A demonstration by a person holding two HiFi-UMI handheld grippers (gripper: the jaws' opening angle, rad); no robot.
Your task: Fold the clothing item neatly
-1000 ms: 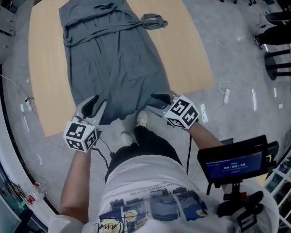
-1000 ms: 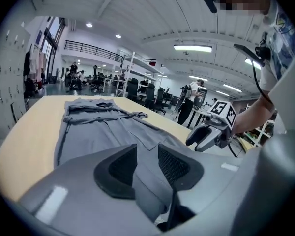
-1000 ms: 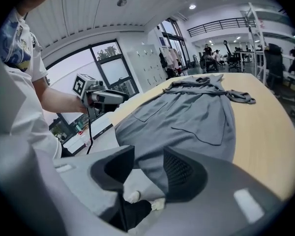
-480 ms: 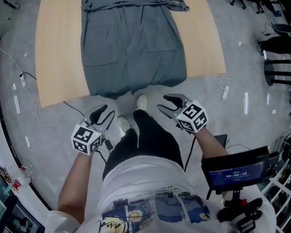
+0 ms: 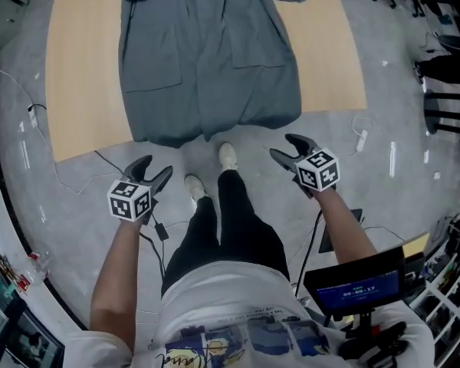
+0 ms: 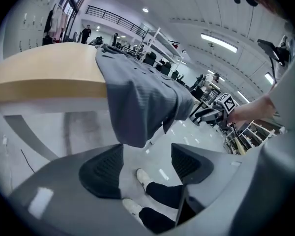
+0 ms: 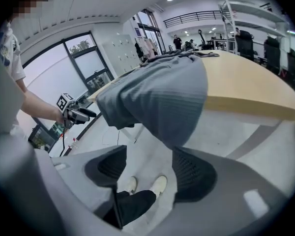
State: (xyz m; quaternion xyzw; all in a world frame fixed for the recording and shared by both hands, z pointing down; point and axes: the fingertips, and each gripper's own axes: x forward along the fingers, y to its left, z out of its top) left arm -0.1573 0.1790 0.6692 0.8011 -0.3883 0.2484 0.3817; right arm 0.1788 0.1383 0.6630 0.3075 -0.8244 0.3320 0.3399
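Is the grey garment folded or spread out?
Spread out: the grey garment lies flat on the table, hem hanging over its near edge.

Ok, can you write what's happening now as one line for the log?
left gripper: just been opening, empty | right gripper: just been opening, empty | grey garment: flat on table, hem overhanging

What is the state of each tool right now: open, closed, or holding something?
Left tool: open; its jaws have just been opening, nothing between them.
Right tool: open; its jaws have just been opening, nothing between them.
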